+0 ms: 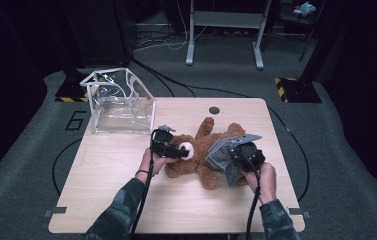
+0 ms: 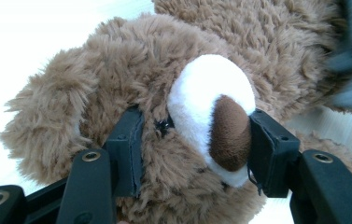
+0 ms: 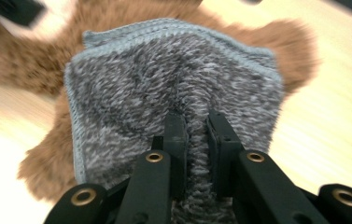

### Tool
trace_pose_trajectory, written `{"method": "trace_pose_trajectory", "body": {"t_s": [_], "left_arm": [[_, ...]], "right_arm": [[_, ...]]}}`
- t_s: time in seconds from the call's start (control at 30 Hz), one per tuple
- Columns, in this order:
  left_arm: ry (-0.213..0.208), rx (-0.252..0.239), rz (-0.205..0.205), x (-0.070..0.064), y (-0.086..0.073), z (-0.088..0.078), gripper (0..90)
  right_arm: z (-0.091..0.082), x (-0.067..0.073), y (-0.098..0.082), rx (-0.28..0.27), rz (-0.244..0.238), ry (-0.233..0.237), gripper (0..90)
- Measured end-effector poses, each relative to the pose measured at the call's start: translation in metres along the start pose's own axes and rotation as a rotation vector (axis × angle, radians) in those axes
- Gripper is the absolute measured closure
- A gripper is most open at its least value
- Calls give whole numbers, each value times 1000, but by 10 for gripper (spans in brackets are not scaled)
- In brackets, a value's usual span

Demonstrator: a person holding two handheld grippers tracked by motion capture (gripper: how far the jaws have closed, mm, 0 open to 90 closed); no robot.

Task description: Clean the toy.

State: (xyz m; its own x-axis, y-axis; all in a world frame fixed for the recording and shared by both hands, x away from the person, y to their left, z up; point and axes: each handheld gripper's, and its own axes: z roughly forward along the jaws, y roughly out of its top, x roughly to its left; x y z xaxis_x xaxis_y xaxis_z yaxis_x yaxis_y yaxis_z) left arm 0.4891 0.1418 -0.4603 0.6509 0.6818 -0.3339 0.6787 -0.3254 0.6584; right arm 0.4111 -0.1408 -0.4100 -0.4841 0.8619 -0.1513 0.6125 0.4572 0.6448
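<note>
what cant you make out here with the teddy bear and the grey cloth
- Teddy bear: in the high view the grey cloth and right gripper hide its belly.
- Its second eye: left gripper view, behind the white snout.
- Bear's limbs: blurred in the right gripper view.
- Clear bag: contents too small to tell, high view.

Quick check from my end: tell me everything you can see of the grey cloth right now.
The grey cloth is a small fluffy towel, microfibre by its look, mottled dark and light grey with a paler stitched hem. It lies draped over the body of the brown teddy bear on the wooden table, rumpled rather than flat. The right gripper is shut on a pinched ridge near the cloth's middle. In the high view it sits at the bear's right side, under the person's right hand.
</note>
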Motion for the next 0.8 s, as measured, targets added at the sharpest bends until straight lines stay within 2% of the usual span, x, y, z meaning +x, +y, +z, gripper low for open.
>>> {"method": "trace_pose_trajectory", "body": {"t_s": [0.07,0.13,0.37,0.6,0.67,0.8], "left_arm": [[-1,2,2,0,0,0,444],[-4,7,11,0,0,0,444],[-7,5,11,0,0,1,444],[-4,1,6,0,0,1,444],[-3,1,6,0,0,1,444],[-3,0,4,0,0,1,444]], "right_arm": [[17,3,-4,27,-15,-14,806],[22,3,-11,34,-10,-5,808],[18,-6,-50,108,6,-7,810],[11,-13,-74,207,29,-12,809],[6,-15,-74,203,37,-9,805],[-12,-19,-57,100,46,-19,803]]}}
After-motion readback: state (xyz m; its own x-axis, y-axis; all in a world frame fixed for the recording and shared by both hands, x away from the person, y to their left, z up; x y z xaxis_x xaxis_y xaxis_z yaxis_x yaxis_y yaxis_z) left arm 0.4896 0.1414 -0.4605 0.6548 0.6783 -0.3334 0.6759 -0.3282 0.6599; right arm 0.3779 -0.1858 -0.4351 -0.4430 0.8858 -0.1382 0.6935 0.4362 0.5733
